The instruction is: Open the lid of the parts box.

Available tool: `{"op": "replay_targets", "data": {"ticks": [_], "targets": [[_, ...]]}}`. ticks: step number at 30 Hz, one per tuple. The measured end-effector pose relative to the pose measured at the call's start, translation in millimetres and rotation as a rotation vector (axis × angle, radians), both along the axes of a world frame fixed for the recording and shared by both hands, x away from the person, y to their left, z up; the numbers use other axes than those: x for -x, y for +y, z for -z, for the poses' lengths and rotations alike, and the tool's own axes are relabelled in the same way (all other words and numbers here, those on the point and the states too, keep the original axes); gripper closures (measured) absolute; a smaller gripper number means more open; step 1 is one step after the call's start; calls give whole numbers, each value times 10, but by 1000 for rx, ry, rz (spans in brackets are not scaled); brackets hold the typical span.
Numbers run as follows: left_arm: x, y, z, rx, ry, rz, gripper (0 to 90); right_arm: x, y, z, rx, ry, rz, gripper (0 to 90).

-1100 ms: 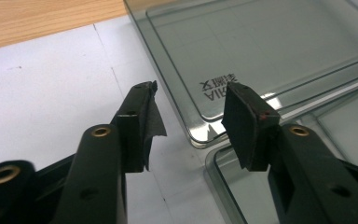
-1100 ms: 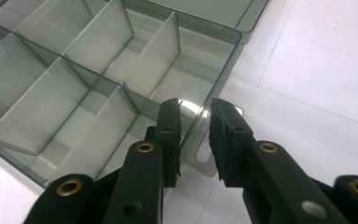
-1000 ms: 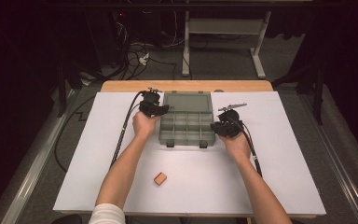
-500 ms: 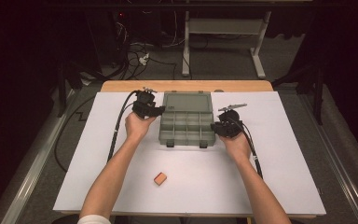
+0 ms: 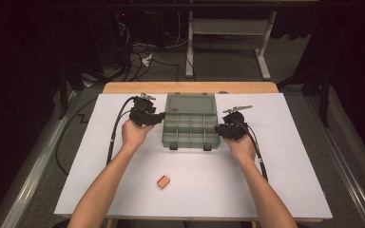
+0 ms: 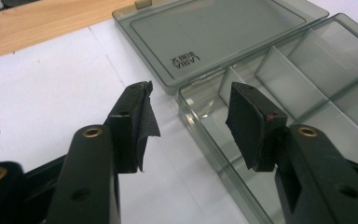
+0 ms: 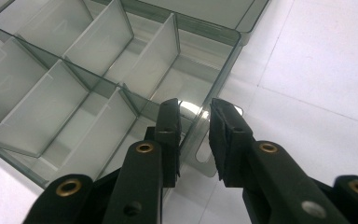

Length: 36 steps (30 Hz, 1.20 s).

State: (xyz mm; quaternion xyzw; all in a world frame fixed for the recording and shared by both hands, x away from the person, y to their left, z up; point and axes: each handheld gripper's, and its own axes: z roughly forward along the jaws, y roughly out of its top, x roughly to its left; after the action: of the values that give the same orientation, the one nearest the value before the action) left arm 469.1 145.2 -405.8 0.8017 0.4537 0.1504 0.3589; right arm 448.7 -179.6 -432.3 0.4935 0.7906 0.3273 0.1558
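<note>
A smoky clear compartment box (image 5: pixel 190 129) lies open mid-table, its lid (image 5: pixel 190 103) flat behind it. My left gripper (image 5: pixel 158 117) hovers just off the box's left edge. In the left gripper view this gripper (image 6: pixel 191 116) is open, its jaws have just been opening, and nothing is pressed between them. The box's near corner (image 6: pixel 189 95) and lid (image 6: pixel 223 37) lie beyond the gap. My right gripper (image 5: pixel 220 129) sits at the box's right side. There the right gripper (image 7: pixel 195 126) is shut on the box's side wall (image 7: pixel 216 79), one pad inside, one outside.
A small orange block (image 5: pixel 163 181) lies on the white sheet (image 5: pixel 290 156) near the front, between the person's forearms. A wooden table edge (image 5: pixel 123 88) runs behind the sheet. Black cables trail from both grippers. Past the table stand a desk frame and floor cables.
My left gripper has drawn back to the left, away from the box's left edge, and its jaws stand wider. The right gripper and the box have not moved.
</note>
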Motion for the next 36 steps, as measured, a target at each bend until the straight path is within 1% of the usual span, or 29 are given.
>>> {"op": "replay_targets", "data": {"ticks": [1,3,5,6,8,11,13,15,16,20,23,28,32,36], "targets": [[36,20,-11,2,-5,-3,490,-5,-6,-2,-2,1,-3,738],[97,52,-29,5,-18,-1,487,-13,-33,-1,-33,11,1,740],[160,80,-37,9,-28,-4,481,-17,-69,11,-76,18,9,738],[190,97,-35,13,-31,-2,479,-17,-77,12,-86,21,12,737],[238,124,-25,15,-36,-1,475,-16,-67,1,-79,21,8,729],[282,170,-14,7,-40,0,473,-7,-57,-15,-59,7,2,723],[307,209,-4,20,-43,-6,470,-5,-69,-17,-61,8,3,713],[338,251,6,37,-44,-10,467,8,-76,-20,-55,7,2,706],[354,269,11,40,-45,-11,466,18,-74,-28,-51,5,0,702],[441,346,34,55,-62,-13,463,63,-43,-67,-33,-11,-31,671],[498,410,50,62,-64,-10,461,94,-33,-88,-17,-26,-47,650],[621,535,94,68,-75,-17,461,158,-69,-119,-18,-43,-49,608],[714,615,124,84,-86,-25,454,210,-92,-144,-17,-51,-56,585],[799,677,174,91,-87,-24,450,244,-119,-149,-23,-49,-64,559]]}}
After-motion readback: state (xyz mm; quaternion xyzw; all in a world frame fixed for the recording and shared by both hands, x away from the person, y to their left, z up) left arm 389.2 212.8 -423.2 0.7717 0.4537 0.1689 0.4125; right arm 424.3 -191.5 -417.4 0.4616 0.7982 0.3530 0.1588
